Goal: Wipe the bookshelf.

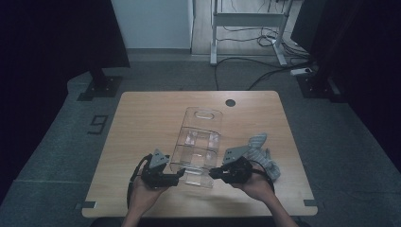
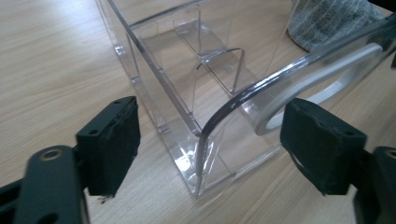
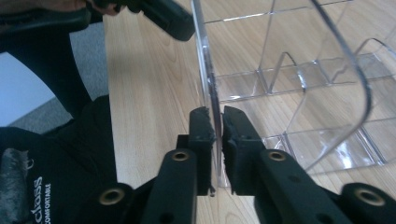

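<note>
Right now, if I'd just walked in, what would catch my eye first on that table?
Probably the clear plastic organizer in the middle of the wooden table, with see-through dividers inside. A person works at its near end with two black grippers: the right gripper pinches one thin wall, while the left gripper stands open around a corner. A grey knitted cloth lies to the organizer's right.

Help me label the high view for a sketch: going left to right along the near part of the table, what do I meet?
Left tool → clear plastic organizer → right tool → grey cloth.
</note>
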A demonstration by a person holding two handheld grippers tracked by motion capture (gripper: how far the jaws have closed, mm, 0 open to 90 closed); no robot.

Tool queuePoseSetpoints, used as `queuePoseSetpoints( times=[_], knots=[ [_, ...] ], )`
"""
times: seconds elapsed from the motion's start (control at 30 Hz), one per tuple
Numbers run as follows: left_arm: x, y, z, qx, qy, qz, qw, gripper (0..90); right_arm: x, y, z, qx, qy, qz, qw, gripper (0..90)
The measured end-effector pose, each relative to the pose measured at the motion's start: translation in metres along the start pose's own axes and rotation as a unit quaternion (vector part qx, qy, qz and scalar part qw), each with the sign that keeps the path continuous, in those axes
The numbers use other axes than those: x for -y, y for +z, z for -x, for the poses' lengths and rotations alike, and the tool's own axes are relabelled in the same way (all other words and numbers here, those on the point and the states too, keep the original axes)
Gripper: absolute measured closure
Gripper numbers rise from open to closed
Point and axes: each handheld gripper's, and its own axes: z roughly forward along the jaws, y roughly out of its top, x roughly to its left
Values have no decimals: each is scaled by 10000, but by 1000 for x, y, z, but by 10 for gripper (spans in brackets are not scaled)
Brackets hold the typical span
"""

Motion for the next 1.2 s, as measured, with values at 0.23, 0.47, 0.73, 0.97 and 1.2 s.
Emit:
queuePoseSetpoints(
  times=[0.23,0.47,0.73,0.97,1.2],
  knots=[
    [-1,2,3,-22,61,-66,10000,297,6,-7,15,110,171,60,9998,644],
    [-1,3,3,3,30,-75,10000,298,10,-21,22,43,178,32,9998,577],
    [-1,4,3,-12,27,-76,10000,293,16,-35,45,520,552,112,9971,542],
    [0,5,4,73,40,-104,9999,334,3,-6,59,795,551,-33,9953,473],
    [2,5,1,196,33,-148,9997,385,-7,17,61,538,482,-90,9973,542]
  ],
)
